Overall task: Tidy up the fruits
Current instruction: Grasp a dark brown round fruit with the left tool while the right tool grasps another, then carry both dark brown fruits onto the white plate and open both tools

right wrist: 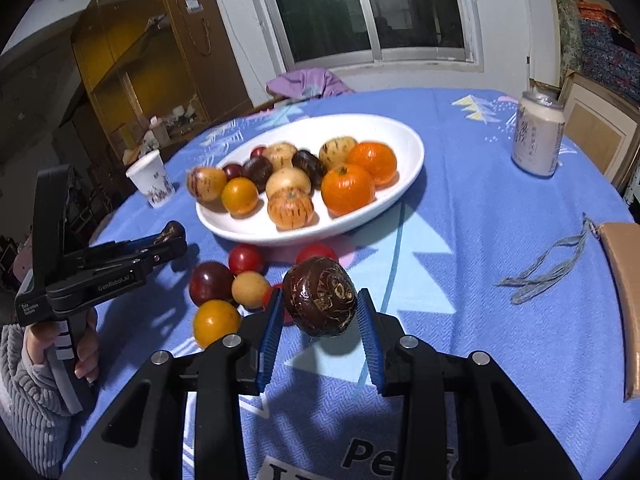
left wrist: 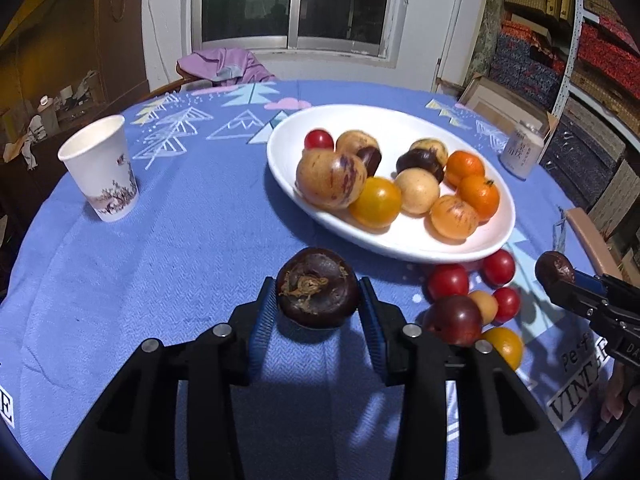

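A white oval dish (left wrist: 496, 236) (right wrist: 408, 168) holds several fruits: oranges, striped yellow fruits, dark brown ones and small tomatoes. My left gripper (left wrist: 318, 298) is shut on a dark brown fruit (left wrist: 318, 286) above the cloth, short of the dish's near rim. My right gripper (right wrist: 320, 308) is shut on another dark brown fruit (right wrist: 320, 296), also short of the dish. Loose fruits lie on the cloth below the dish: red tomatoes (left wrist: 448, 280) (right wrist: 245, 259), a dark plum (left wrist: 458, 318) (right wrist: 210, 283), a yellow tomato (left wrist: 504, 344) (right wrist: 216, 322).
A paper cup (left wrist: 102, 168) (right wrist: 152, 178) stands at the left of the round, blue-clothed table. A drink can (left wrist: 522, 152) (right wrist: 538, 134) stands at the right. A brown pouch with a cord (right wrist: 624, 292) lies at the right edge.
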Tool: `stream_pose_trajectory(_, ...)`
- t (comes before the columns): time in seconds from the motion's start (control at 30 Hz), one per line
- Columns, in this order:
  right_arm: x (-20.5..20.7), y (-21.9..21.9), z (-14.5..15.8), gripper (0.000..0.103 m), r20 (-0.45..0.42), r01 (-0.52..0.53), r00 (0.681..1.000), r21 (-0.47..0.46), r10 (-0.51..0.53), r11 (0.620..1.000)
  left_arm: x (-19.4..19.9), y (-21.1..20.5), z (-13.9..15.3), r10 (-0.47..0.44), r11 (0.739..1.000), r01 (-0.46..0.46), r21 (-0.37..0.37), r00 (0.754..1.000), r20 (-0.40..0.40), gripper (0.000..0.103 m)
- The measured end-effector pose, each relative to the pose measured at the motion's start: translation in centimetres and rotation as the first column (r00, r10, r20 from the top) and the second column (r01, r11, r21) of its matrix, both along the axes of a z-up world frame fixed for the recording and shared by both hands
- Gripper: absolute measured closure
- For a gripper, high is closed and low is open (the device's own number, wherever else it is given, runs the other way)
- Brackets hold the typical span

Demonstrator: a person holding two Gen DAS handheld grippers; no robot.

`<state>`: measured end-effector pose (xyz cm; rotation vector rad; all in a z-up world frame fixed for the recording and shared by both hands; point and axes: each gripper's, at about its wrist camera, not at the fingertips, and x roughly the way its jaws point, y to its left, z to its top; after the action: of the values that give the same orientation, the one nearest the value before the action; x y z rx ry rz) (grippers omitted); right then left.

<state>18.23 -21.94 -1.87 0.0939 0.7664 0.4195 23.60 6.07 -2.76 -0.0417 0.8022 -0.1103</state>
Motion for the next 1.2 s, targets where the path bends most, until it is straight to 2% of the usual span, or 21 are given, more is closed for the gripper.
stream_pose_trajectory(0.17,0.8,-0.2,2.2,0.065,0.056,0.01,0.998,0.005,-0.01,1.0,1.1,-1.1,2.2,-0.016,1.0,0.016,-0.012,1.0,0.025,0.062)
stream_pose_trajectory(0.4,6.9,1.3,4.4,0.065,0.055,0.032,0.998,-0.001,-0.032,0.999,4.4,-5.5,2.3,-0.07,0.997,0.07,0.019,0.997,0.016,0.062)
stream_pose_trajectory(0.5,9.0,2.4,4.2,0.065,0.048,0.02,0.999,-0.002,-0.02,1.0,5.8,-7.0,1.7,-0.09,0.995,0.09,0.033,0.996,0.004,0.062)
stream_pose_trajectory(0.73,12.2,3.6,2.0,0.064,0.013,0.027,1.0,-0.015,-0.027,1.0,7.0,-8.0,1.6,-0.104,0.992,0.101,0.072,0.994,0.04,0.062)
stream_pose_trajectory(0.77,12.3,3.5,1.8,0.062,0.01,0.031,0.999,-0.012,-0.031,0.999,7.0,-8.1,1.6,-0.106,0.992,0.103,0.074,0.993,0.045,0.062)
stream_pose_trajectory(0.9,12.0,3.0,1.7,0.054,0.016,0.032,0.999,0.002,-0.032,0.999,6.6,-8.0,1.7,-0.118,0.991,0.114,0.069,0.991,0.058,0.039)
stream_pose_trajectory(1.1,9.2,1.4,3.7,0.051,0.065,0.043,0.997,0.049,-0.047,0.998,4.3,-6.3,3.2,-0.086,0.995,0.082,0.051,0.992,0.093,0.037)
stream_pose_trajectory(1.2,6.5,0.1,4.4,0.041,0.094,0.059,0.993,0.072,-0.066,0.996,2.2,-3.8,4.0,-0.029,0.999,0.027,0.019,0.992,0.122,0.032)
